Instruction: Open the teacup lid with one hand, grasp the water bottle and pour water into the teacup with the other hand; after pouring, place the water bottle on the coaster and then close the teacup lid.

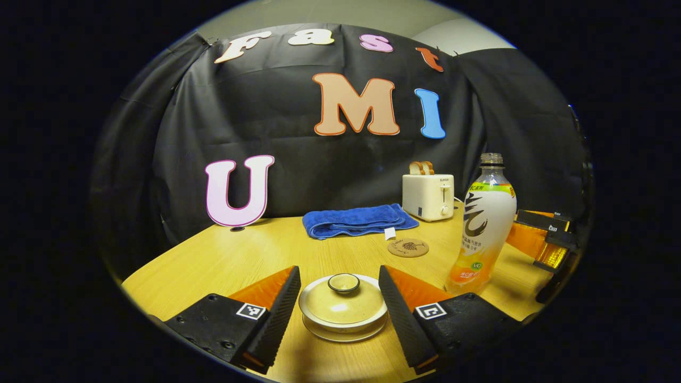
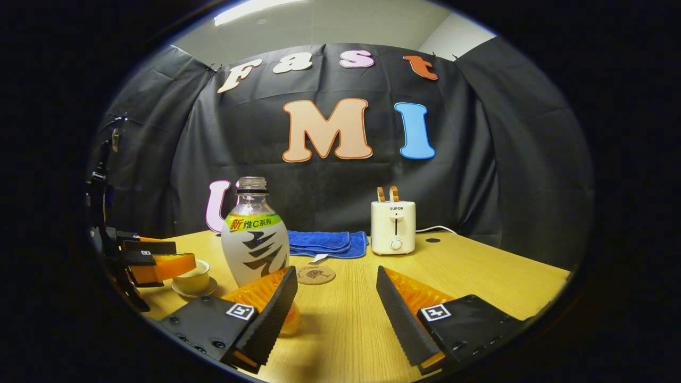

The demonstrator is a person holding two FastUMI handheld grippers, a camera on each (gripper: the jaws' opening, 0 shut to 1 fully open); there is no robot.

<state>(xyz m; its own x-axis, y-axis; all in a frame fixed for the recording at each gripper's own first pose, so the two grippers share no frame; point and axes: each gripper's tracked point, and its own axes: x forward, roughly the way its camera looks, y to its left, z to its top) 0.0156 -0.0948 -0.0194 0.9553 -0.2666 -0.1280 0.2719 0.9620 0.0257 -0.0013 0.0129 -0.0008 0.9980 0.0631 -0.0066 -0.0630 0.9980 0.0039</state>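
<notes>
Straddling the lidded teacup (image 1: 343,306), the left gripper (image 1: 339,292) holds its jaws spread, seemingly untouching; the right gripper (image 2: 335,295) gapes too, water bottle (image 2: 255,239) just beyond its left jaw.

The water bottle (image 1: 485,229) stands close right of the lidded teacup (image 1: 343,307); its left is open tabletop (image 1: 223,260).

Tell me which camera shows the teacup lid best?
The left gripper view: the lid sits on the teacup, seen whole with its knob, between the open left claw fingers. In the right gripper view the cup is small at the side, its top hidden behind that claw.
</notes>
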